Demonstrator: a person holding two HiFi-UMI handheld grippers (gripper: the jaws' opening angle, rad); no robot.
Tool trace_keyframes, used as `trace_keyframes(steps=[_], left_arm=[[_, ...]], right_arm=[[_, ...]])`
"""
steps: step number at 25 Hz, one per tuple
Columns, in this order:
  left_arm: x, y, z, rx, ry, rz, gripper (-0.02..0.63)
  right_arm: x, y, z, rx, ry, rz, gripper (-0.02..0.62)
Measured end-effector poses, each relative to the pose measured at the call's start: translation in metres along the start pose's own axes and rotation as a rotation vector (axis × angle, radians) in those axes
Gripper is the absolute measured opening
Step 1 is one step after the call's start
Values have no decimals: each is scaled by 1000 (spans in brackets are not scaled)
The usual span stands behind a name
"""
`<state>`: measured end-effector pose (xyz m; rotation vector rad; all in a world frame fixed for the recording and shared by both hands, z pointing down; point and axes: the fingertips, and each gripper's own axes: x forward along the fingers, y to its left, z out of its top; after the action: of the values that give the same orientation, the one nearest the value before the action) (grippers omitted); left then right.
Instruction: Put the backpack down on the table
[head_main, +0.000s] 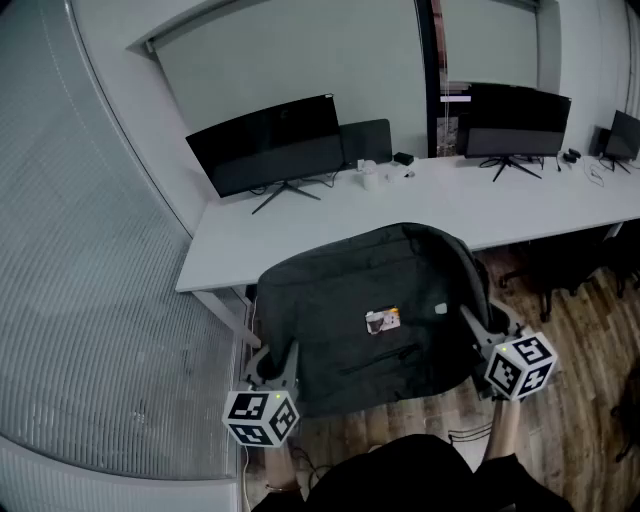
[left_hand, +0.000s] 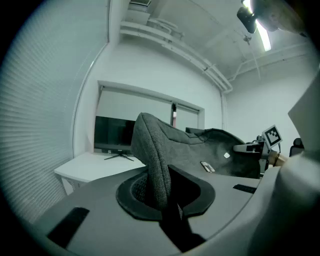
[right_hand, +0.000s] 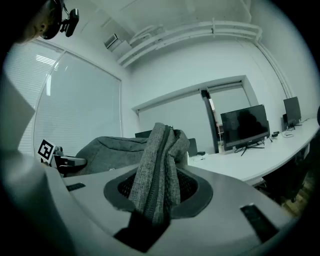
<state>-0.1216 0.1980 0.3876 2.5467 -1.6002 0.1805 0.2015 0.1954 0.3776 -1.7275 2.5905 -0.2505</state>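
While the dark grey backpack (head_main: 370, 320) hangs spread out between the two hands, the left tongs (head_main: 274, 368) are clamped on a thin fold of cloth at its near left corner. The right tongs (head_main: 480, 328) are clamped on a thicker bunch of cloth at its right side, with a zip line running up the bunch. Seen from the head view, the bag sits in front of the white surface (head_main: 300, 245), over the wooden floor (head_main: 580, 330). Its far edge overlaps the surface's near edge, and whether it touches there I cannot tell. One broad panel faces up, with a small label (head_main: 381, 320) near its middle; what the bag holds cannot be seen. Farther back on the surface stand a wide monitor (head_main: 270, 145), a second monitor (head_main: 515, 125) and some small white items (head_main: 372, 180).
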Motion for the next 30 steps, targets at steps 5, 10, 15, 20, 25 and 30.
trace_keyframes(steps=[5,10,15,20,25,30], left_arm=[[3,0,-2,2,3,7,57],[7,-1,-6,-3,14,13,57],[11,-3,-10,-11,22,26,57],[12,-4,-19,-23,28,63,57],[13,7,-19,-42,41,94,57],[24,22,-16,-59,53,120,57]], right_arm=[[2,-3,-2,0,1,5,126],[6,-8,-6,1,12,10,126],[12,-13,-10,3,23,19,126],[20,-17,-15,0,34,46,126],[39,-15,-13,2,54,75,126],[66,-16,-11,9,72,98,126]])
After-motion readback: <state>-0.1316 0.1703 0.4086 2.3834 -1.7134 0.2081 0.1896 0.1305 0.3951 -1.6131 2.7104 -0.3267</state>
